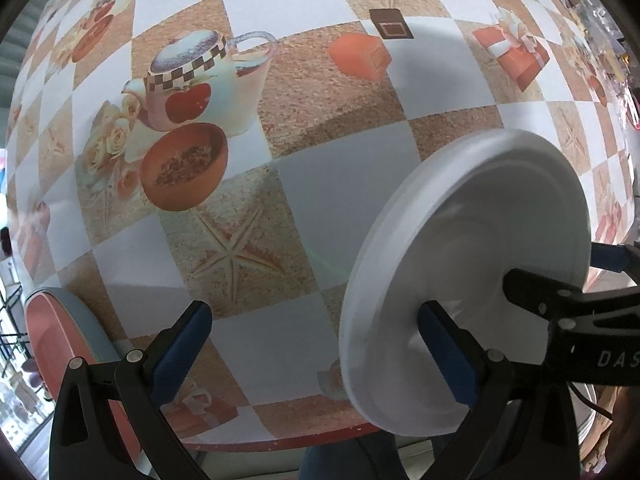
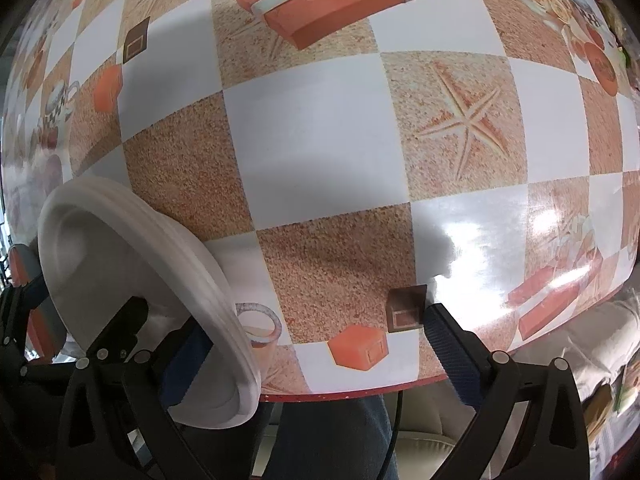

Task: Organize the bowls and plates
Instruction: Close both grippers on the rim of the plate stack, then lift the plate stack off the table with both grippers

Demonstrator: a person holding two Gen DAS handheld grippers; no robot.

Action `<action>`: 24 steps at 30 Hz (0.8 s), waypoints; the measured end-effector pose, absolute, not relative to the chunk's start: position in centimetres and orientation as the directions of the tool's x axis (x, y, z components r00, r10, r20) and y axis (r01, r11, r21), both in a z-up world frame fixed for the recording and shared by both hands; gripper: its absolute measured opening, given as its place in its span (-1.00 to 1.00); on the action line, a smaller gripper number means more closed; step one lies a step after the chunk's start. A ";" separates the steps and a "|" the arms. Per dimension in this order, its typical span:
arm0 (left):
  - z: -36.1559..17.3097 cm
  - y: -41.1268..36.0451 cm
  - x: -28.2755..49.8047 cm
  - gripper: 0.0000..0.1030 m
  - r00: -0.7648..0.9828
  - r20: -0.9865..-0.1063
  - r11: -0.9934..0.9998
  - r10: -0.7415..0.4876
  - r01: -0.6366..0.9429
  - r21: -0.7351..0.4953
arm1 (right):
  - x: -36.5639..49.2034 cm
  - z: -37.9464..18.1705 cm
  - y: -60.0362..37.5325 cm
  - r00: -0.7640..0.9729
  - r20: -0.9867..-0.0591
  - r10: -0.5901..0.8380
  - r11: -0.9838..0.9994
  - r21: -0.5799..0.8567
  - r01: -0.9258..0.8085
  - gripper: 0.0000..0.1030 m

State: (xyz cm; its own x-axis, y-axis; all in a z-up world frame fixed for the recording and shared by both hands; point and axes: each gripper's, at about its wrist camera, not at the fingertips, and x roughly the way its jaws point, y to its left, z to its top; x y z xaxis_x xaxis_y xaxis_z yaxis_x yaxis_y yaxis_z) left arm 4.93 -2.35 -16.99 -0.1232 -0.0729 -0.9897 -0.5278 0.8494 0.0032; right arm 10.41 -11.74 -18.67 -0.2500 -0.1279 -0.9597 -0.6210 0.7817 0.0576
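Observation:
A white plate point(image 1: 472, 264) stands on edge above the near table edge, pressed between the right finger of my left gripper point(image 1: 320, 344) and the left finger of my right gripper point(image 2: 316, 354). In the right wrist view the plate point(image 2: 132, 264) sits at the lower left, its rim layered like a thin stack. Both grippers' jaws are spread wide; the plate lies outside each gap, against one blue pad point(image 1: 448, 352). The right gripper's black body point(image 1: 568, 312) shows behind the plate.
The table point(image 2: 312, 120) wears a checkered cloth printed with teapots, starfish and gift boxes. An orange chair seat point(image 1: 60, 344) with a grey rim stands at the near left. A person's jeans point(image 2: 336, 432) show below the table edge. Clutter lies at the far right point(image 1: 600, 40).

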 end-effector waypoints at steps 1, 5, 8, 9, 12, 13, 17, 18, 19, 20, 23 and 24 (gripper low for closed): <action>-17.0 -2.3 5.0 1.00 -0.122 -0.990 0.849 -0.075 -0.528 0.000 | 10.3 -18.7 -11.7 -0.252 -0.959 -0.127 0.782 0.060 -0.621 0.98; -17.1 -2.4 5.6 1.00 -0.106 -0.988 0.835 -0.113 -0.549 -0.037 | 10.3 -19.2 -11.3 -0.264 -0.956 -0.126 0.786 0.066 -0.615 1.00; -17.2 -2.1 5.4 1.00 -0.108 -0.988 0.837 -0.113 -0.546 -0.036 | 10.5 -19.4 -11.0 -0.271 -0.954 -0.130 0.786 0.068 -0.615 1.00; -17.3 -2.1 5.4 1.00 -0.110 -0.987 0.837 -0.114 -0.547 -0.036 | 11.2 -19.6 -10.7 -0.274 -0.953 -0.132 0.785 0.068 -0.616 1.00; -17.3 -2.0 5.2 1.00 -0.110 -0.987 0.837 -0.115 -0.546 -0.037 | 12.1 -19.9 -10.3 -0.286 -0.947 -0.142 0.783 0.069 -0.618 1.00; -17.4 -2.0 5.2 1.00 -0.112 -0.987 0.837 -0.116 -0.546 -0.036 | 12.1 -19.9 -10.2 -0.288 -0.947 -0.145 0.784 0.068 -0.617 1.00; -17.3 -1.1 5.6 1.00 -0.127 -0.984 0.833 -0.126 -0.552 -0.036 | 13.0 -20.4 -10.3 -0.277 -0.951 -0.138 0.785 0.065 -0.616 1.00; -17.0 -1.0 5.7 1.00 -0.126 -0.984 0.833 -0.123 -0.552 -0.034 | 12.9 -20.2 -10.2 -0.273 -0.952 -0.138 0.785 0.063 -0.616 1.00; -17.0 -1.0 5.7 0.99 -0.124 -0.985 0.832 -0.118 -0.554 -0.030 | 12.8 -20.2 -10.2 -0.266 -0.954 -0.138 0.785 0.059 -0.617 1.00; -16.8 -1.1 5.7 0.95 -0.121 -0.986 0.833 -0.115 -0.553 -0.029 | 12.7 -20.2 -10.2 -0.260 -0.955 -0.139 0.785 0.054 -0.617 1.00; -15.9 -2.0 6.0 0.70 -0.105 -0.988 0.852 -0.111 -0.523 -0.041 | 12.3 -19.5 -10.0 -0.247 -0.961 -0.122 0.776 0.063 -0.628 0.80; -15.7 -2.2 6.2 0.64 -0.099 -0.989 0.860 -0.110 -0.508 -0.045 | 12.1 -19.2 -9.9 -0.247 -0.962 -0.114 0.773 0.070 -0.630 0.62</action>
State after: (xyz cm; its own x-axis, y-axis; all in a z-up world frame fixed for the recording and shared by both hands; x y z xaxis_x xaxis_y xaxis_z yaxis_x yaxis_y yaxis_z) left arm 6.19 -2.25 -15.72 -0.0993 -0.1102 -0.9889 -0.5082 0.8601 -0.0448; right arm 12.07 -9.92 -19.24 -0.2472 -0.1141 -0.9622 -0.6304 0.7730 0.0703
